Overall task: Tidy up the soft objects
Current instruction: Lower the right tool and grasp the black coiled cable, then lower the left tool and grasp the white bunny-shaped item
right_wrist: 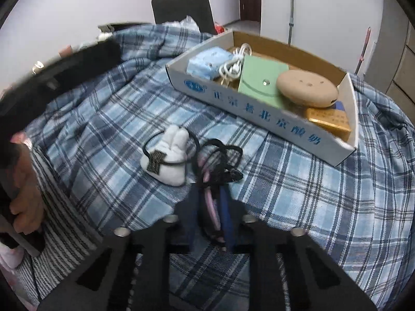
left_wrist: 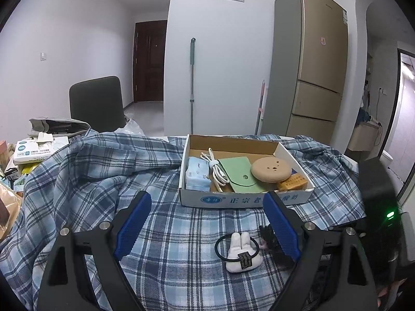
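Cardboard box (left_wrist: 295,199) sits on blue plaid cloth (left_wrist: 166,220), open top, blue print on front wall. Inside, l to r: pale blue tissue pack (left_wrist: 197,173), coiled white cable (left_wrist: 216,167), green snap pouch (left_wrist: 242,177), round tan plush disc (left_wrist: 271,169) lying partly on pouch, orange-gold pack (left_wrist: 291,182) in right corner.

In front of box, on cloth: white plush bunny hair tie (right_wrist: 170,156) w/ black elastic loop & small dark tag. Just beside it, a black-and-pink hair tie (right_wrist: 220,163), tangled, thin loops.

Right gripper (right_wrist: 211,207): jaws closed down on the black-and-pink tie, strands pinched btwn blue pads. Left gripper (left_wrist: 207,226): jaws wide apart, nothing held, hovering over cloth w/ bunny tie btwn the fingers, not touching.
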`<act>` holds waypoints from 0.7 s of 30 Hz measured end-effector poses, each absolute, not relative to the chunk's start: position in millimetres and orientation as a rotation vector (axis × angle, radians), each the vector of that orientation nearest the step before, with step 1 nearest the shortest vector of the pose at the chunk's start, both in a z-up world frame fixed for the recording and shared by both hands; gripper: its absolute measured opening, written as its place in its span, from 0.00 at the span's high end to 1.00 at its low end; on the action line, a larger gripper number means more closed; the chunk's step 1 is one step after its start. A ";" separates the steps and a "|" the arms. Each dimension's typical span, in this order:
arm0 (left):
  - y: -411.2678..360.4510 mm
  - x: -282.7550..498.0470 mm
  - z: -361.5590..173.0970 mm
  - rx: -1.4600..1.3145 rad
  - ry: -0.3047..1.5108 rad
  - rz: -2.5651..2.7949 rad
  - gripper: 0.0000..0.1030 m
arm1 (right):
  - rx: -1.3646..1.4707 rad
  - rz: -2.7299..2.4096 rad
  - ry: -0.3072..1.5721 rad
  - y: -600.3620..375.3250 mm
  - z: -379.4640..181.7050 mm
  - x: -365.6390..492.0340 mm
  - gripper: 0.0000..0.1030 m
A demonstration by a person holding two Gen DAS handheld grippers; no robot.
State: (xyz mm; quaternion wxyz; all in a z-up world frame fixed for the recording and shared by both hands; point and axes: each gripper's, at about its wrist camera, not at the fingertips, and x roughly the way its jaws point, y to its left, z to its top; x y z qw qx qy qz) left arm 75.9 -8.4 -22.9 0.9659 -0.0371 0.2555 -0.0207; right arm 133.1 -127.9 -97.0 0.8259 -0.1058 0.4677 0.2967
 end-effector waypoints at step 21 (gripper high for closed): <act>-29.6 100.3 -47.6 -0.007 0.701 -0.165 0.13 | -0.229 0.377 0.624 -184.4 -49.1 100.4 0.95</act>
